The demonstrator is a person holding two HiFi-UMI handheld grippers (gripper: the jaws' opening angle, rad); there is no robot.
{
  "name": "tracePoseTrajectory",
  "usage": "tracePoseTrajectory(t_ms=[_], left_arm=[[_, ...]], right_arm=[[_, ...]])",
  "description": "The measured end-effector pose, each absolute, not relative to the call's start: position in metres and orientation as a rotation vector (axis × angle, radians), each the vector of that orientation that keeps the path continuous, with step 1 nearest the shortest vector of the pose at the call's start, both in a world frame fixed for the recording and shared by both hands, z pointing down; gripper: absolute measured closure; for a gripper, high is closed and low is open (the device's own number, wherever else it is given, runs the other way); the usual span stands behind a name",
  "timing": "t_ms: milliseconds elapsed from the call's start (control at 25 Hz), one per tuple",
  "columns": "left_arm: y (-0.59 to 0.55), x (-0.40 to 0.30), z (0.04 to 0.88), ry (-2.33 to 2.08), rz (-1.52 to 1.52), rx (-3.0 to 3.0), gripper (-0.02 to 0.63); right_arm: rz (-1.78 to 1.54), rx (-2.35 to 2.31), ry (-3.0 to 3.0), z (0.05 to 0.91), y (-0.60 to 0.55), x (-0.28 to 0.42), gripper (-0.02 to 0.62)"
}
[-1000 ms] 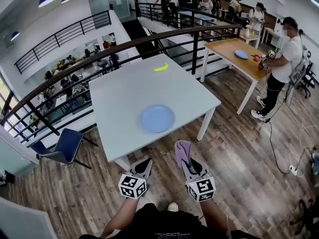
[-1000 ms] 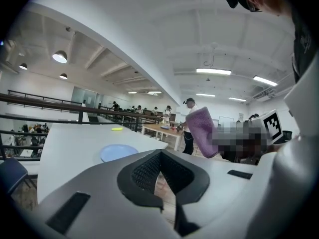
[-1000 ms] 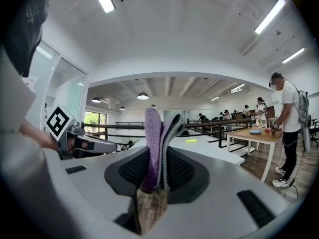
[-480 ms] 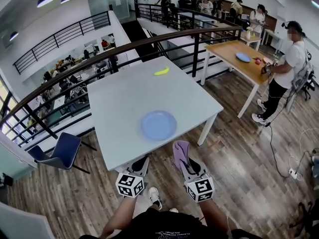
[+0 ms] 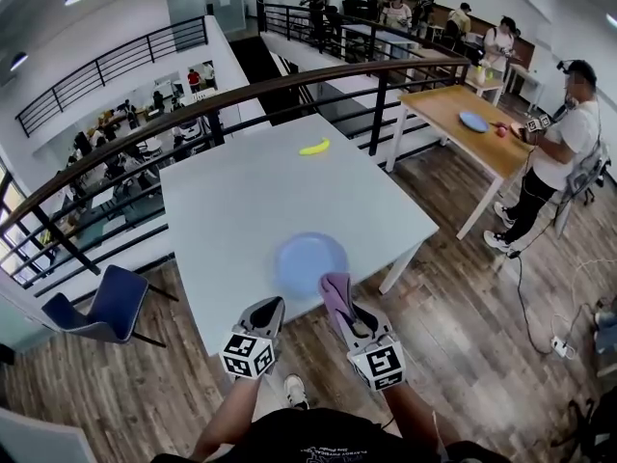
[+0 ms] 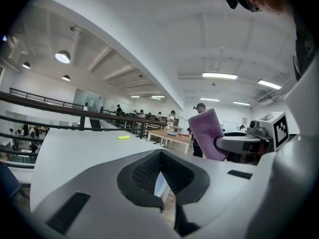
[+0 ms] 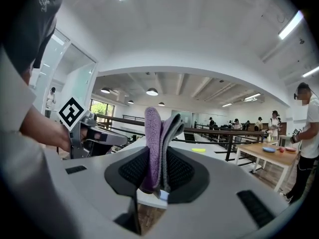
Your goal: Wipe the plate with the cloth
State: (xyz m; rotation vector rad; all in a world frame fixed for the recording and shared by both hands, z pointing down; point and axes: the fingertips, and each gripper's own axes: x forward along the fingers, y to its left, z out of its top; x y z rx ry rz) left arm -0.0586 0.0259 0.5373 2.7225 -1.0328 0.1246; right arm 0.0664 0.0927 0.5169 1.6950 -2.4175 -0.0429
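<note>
Head view: light grey surface (image 5: 241, 196) ahead, wood floor (image 5: 453, 326) around it. Blue plate (image 5: 308, 258) lies flat close to the near edge, right of centre. Yellow banana (image 5: 313, 147) sits alone toward the far edge, well apart from the plate.

Both tongs held side by side at the near edge, pointing roughly level toward the plate. Left tongs (image 5: 271, 309) sit just left of the plate's near rim. Right tongs (image 5: 339, 302) carry a purple cloth (image 5: 334, 287); its free end stands up past the tips and overlaps the plate's near rim in this view. Contact between cloth and plate cannot be told.

Left gripper view: jaws pressed together, nothing between them. Cloth and right tongs show just to the right.

Right gripper view: jaws clamped on the folded cloth, purple face left, grey face right, folds upright and rising above the pads.

Surroundings: blue chair (image 5: 101, 302) on the floor at near left; dark railing (image 5: 193, 104) curving behind the surface; wooden table (image 5: 463, 114) at far right with a person (image 5: 564, 152) standing beside it.
</note>
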Motion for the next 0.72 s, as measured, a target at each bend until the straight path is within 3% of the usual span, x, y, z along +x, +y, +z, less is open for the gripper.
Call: tracePoseTrajectory(t_ms=[720], left_arm=[[-0.069,-0.094,0.522,-0.909,0.098,2.841,0.594]], right_arm=[[-0.05,1.686,-2.423,0.496,-0.018,0.007,0.495]])
